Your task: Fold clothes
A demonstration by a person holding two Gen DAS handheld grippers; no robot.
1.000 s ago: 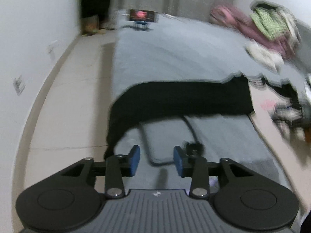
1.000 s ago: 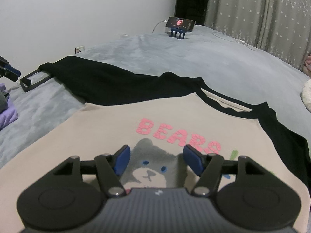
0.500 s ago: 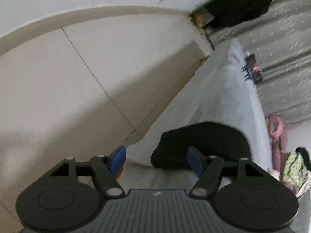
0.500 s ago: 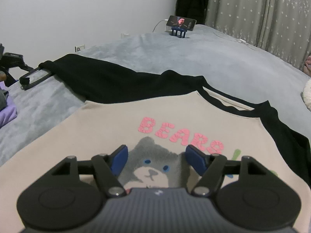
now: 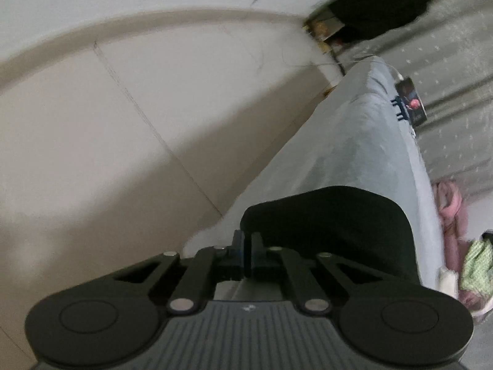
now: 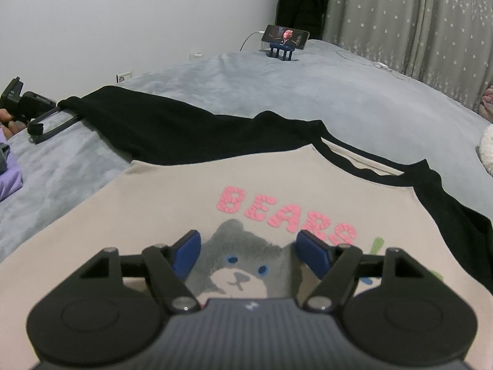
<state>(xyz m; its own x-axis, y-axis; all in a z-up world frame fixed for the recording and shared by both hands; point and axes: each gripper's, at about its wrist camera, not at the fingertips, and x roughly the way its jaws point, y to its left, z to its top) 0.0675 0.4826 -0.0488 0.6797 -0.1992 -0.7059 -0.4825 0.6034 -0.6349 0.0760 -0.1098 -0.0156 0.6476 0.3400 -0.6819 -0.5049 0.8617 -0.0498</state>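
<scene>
On the grey bed (image 6: 308, 92), nearest the right wrist camera, the right gripper (image 6: 246, 254) hovers with jaws spread wide over the bear print of a beige sweatshirt (image 6: 172, 203) lying face up, pink "BEARS" lettering just beyond. Its black sleeve (image 6: 160, 129) stretches to the bed's left edge, where the left gripper (image 5: 247, 246) is pinched together at the cuff; whether cloth sits between the pads I cannot tell. Farther off, at the bed's far edge, a phone (image 6: 284, 37) leans on a blue stand (image 6: 282, 51). Behind hang star-patterned curtains (image 6: 416, 21).
</scene>
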